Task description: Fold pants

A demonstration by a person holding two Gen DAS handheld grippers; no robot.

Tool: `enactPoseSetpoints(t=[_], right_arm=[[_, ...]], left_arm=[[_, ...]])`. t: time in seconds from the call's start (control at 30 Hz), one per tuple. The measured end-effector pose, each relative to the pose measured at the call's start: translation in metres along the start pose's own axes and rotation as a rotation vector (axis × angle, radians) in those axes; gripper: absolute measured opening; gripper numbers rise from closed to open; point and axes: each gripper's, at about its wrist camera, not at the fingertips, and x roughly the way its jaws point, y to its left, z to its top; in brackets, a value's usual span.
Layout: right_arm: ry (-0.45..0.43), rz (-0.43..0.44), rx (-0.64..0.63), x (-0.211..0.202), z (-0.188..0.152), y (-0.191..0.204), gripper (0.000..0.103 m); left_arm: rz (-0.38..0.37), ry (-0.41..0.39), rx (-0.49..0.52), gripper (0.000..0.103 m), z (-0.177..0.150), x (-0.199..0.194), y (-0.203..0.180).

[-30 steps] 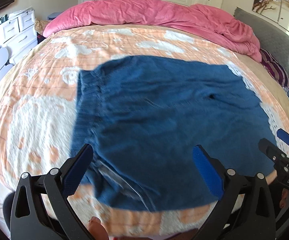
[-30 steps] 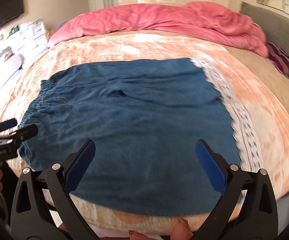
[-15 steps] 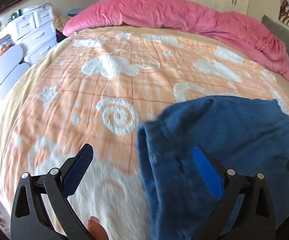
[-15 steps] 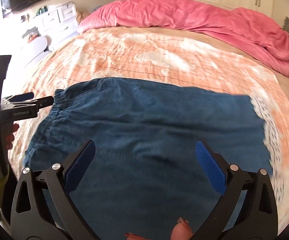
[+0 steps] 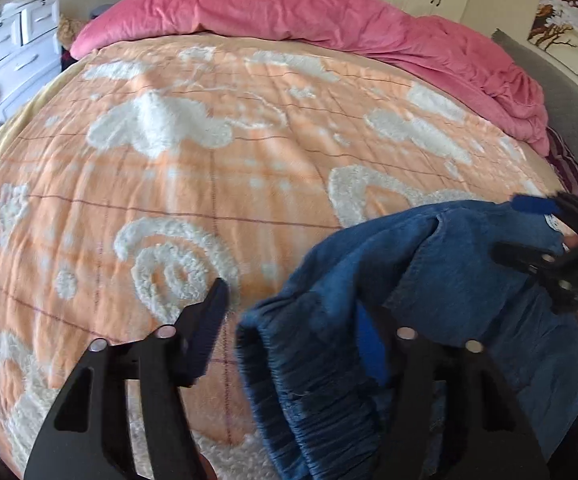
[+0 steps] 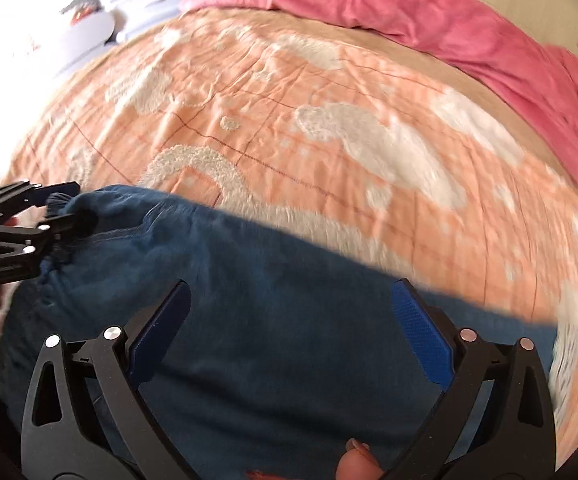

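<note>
Closing my left hand-held gripper (image 5: 289,328) around the pants' (image 5: 441,320) waistband, pads not yet pressing; right hand-held gripper (image 6: 289,328) apart above the pants, which lie on the bed's (image 5: 209,160) near edge.

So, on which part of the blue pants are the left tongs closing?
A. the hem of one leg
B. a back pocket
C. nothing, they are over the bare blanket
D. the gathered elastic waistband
D: in the left wrist view the left tongs have just been closing, with the ribbed, gathered waistband edge of the blue pants between their fingers.
</note>
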Motion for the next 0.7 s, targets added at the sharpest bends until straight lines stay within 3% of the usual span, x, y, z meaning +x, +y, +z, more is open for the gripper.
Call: enactPoseSetpoints(t=[0.03,0.23,0.27,0.3,0.33,0.4,0.43,0.7], right_arm=[[0.007,-0.002,-0.026,0.004,0.004,0.001,0.094],[0.057,0.033,-0.146,0.033,0.02,0.017,0.09],[0.052,0.046,-0.167,0.035,0.019,0.021,0.078],[0.049,0.081,-0.172,0.035,0.018,0.025,0.06],[0.038,0.107,-0.167,0.034,0.017,0.026,0.05],[0.006,0.136,-0.164,0.024,0.012,0.032,0.014],[-0.007,0.119,-0.163,0.018,0.009,0.034,0.009],[-0.194,0.189,0.013,-0.066,-0.051,0.027,0.005]], left_arm=[[-0.012,-0.003,0.017,0.042,-0.002,0.0,-0.003],[-0.056,-0.072,0.067,0.031,-0.005,-0.02,-0.012],[-0.057,-0.085,0.075,0.031,-0.005,-0.023,-0.013],[-0.056,-0.096,0.084,0.031,-0.005,-0.026,-0.014],[-0.053,-0.109,0.101,0.031,-0.007,-0.03,-0.017],[-0.047,-0.126,0.12,0.031,-0.009,-0.035,-0.02],[-0.051,-0.133,0.123,0.031,-0.01,-0.038,-0.021],[-0.114,-0.182,0.127,0.031,-0.033,-0.072,-0.025]])
